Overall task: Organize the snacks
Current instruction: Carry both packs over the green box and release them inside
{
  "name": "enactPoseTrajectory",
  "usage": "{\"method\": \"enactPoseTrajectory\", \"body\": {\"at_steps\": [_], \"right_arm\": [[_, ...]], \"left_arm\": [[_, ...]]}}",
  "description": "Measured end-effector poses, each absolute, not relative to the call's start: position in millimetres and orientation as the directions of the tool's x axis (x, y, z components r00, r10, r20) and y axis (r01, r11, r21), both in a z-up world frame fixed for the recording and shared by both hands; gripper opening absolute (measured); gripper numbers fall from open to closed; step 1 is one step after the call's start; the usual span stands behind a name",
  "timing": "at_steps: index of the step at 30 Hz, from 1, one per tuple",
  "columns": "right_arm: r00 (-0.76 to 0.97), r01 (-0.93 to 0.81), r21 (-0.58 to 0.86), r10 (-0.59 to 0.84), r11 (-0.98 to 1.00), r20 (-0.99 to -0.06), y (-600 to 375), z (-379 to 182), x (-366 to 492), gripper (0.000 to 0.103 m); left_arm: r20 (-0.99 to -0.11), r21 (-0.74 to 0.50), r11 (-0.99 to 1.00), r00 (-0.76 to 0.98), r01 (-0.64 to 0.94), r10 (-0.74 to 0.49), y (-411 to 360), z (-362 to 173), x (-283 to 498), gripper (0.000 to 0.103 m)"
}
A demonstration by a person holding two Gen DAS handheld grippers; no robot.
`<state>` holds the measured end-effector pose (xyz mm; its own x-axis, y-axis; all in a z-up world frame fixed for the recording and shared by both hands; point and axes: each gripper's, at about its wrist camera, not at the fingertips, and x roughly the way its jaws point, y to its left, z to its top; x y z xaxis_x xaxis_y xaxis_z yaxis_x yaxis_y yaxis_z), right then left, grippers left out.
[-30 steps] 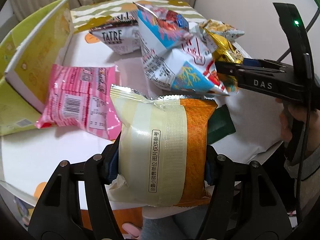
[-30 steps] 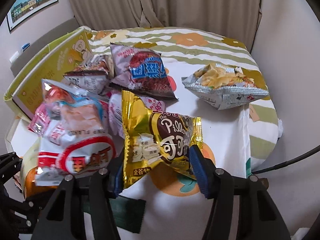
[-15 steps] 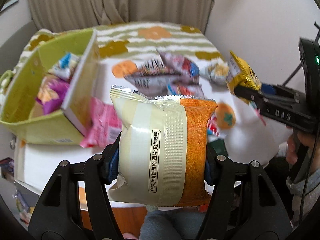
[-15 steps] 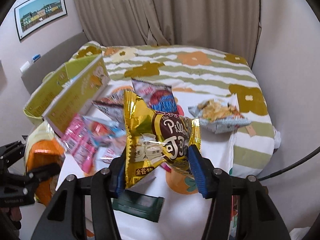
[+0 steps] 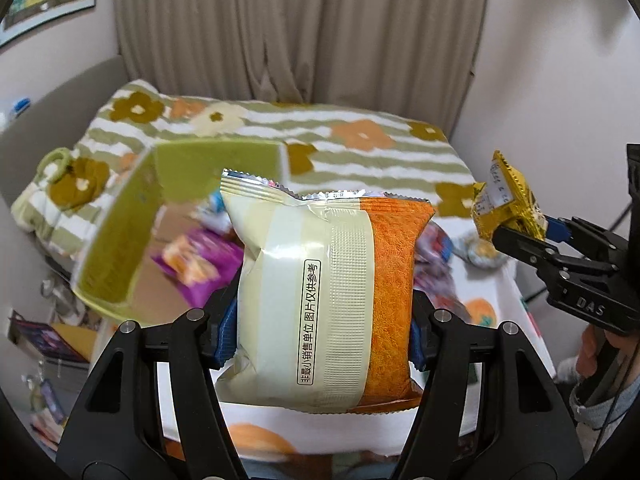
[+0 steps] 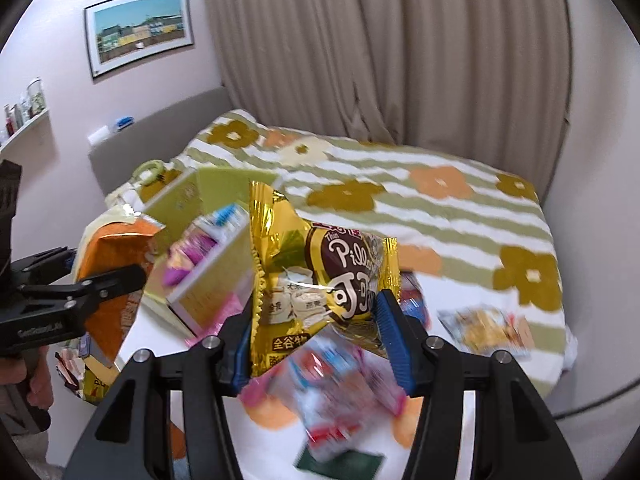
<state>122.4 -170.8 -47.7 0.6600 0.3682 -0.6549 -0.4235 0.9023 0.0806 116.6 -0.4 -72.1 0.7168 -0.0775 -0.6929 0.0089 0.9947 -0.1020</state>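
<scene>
My left gripper (image 5: 320,332) is shut on a cream and orange snack bag (image 5: 328,292) and holds it high above the table, near the open green box (image 5: 120,240). The box holds a purple packet (image 5: 196,260) and other snacks. My right gripper (image 6: 320,344) is shut on a gold snack bag (image 6: 316,284), also lifted. In the left wrist view the right gripper (image 5: 520,232) with the gold bag (image 5: 504,204) is at the right. In the right wrist view the left gripper (image 6: 120,280) with the orange bag (image 6: 112,276) is at the left, beside the green box (image 6: 212,256).
Several loose snack packets (image 6: 344,396) lie blurred on the white table (image 6: 160,344) below. A silver chip bag (image 6: 484,328) lies at the right. A flowered striped bedspread (image 6: 400,184) and curtains are behind. A dark green packet (image 6: 340,464) lies near the table's front.
Both grippers have risen with their bags and tilted up. The left one has swung toward the green box, whose inside now shows. The table pile has dropped lower in both views.
</scene>
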Motion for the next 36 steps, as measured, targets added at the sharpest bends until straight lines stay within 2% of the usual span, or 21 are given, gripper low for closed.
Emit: {"method": "enactPoseTrajectory", "body": {"at_steps": [12, 19, 25, 26, 28, 29, 36], "right_arm": [[0.658, -0.458, 0.094, 0.409, 0.884, -0.632, -28, -25, 181, 0.051], [0.646, -0.419, 0.111, 0.382, 0.901, -0.66, 41, -33, 209, 0.051], [0.641, -0.359, 0.128, 0.344, 0.924, -0.686, 69, -45, 229, 0.051], [0.638, -0.353, 0.126, 0.337, 0.927, -0.692, 71, -48, 232, 0.051], [0.633, -0.343, 0.123, 0.326, 0.931, -0.702, 76, -51, 237, 0.051], [0.63, -0.336, 0.123, 0.32, 0.934, -0.708, 77, -53, 240, 0.051], [0.609, -0.335, 0.142, 0.329, 0.931, -0.722, 80, -66, 253, 0.051]], "left_arm": [[-0.711, -0.087, 0.996, 0.7, 0.003, -0.065, 134, -59, 191, 0.06], [-0.757, -0.081, 0.995, 0.646, 0.06, -0.101, 194, -78, 252, 0.06], [-0.793, -0.093, 0.989, 0.592, 0.114, -0.143, 213, -103, 291, 0.061], [-0.798, -0.098, 0.988, 0.584, 0.118, -0.148, 215, -107, 295, 0.065], [-0.81, -0.095, 0.987, 0.566, 0.127, -0.151, 215, -114, 303, 0.084], [-0.813, -0.077, 0.989, 0.567, 0.125, -0.135, 215, -117, 305, 0.099], [-0.823, -0.095, 0.99, 0.553, 0.099, -0.135, 226, -130, 295, 0.101]]}}
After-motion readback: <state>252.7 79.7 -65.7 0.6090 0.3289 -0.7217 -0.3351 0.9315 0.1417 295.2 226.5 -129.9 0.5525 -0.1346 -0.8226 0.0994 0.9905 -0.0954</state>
